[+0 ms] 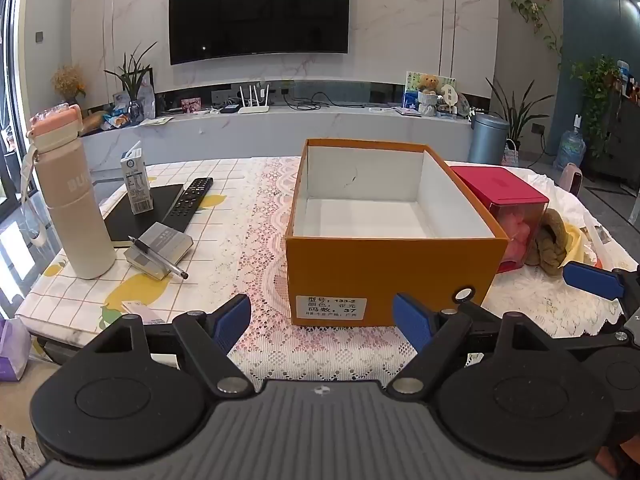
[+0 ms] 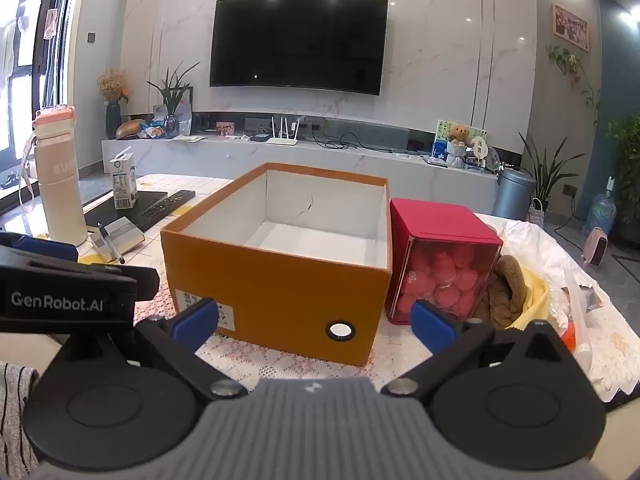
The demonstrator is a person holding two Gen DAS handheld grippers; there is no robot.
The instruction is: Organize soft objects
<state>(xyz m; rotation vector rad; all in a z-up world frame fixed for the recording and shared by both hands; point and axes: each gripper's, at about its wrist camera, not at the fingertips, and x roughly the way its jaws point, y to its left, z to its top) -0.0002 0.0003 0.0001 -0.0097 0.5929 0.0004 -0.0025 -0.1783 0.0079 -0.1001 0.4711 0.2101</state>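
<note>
An orange cardboard box (image 1: 384, 268) stands open and empty in the middle of the table (image 1: 256, 216), on a lace cloth, its white inside bare and a printed label on its near wall. Just to its right, touching or almost touching it, sits a red container (image 2: 444, 232) with a clear front full of pink soft pieces (image 2: 448, 276). Right of that container a brown knitted item (image 2: 510, 280) lies on something yellow, with crumpled white plastic beyond it; the fisheye bends this corner, so what exactly the yellow thing is cannot be told. The left tongs (image 1: 322, 322) hang at the near edge of the table before the box's labelled wall, their blue pads spread wide with nothing between them. The right tongs (image 2: 314, 322) are likewise gaping and hold nothing, poised before the box's near right corner, with one pad lined up in front of the red container. In the left wrist view a blue pad of the right tongs shows at the far right, near the knitted item. On the left part of the table stand a beige bottle (image 1: 72, 200) with a pink lid and a small carton (image 1: 136, 182), the carton resting on a black notebook (image 1: 148, 216). A remote control (image 1: 188, 202) lies beside it, and a pen (image 1: 158, 256) lies across a small grey box (image 1: 164, 248). A dark television (image 1: 258, 10) hangs on the far wall.
</note>
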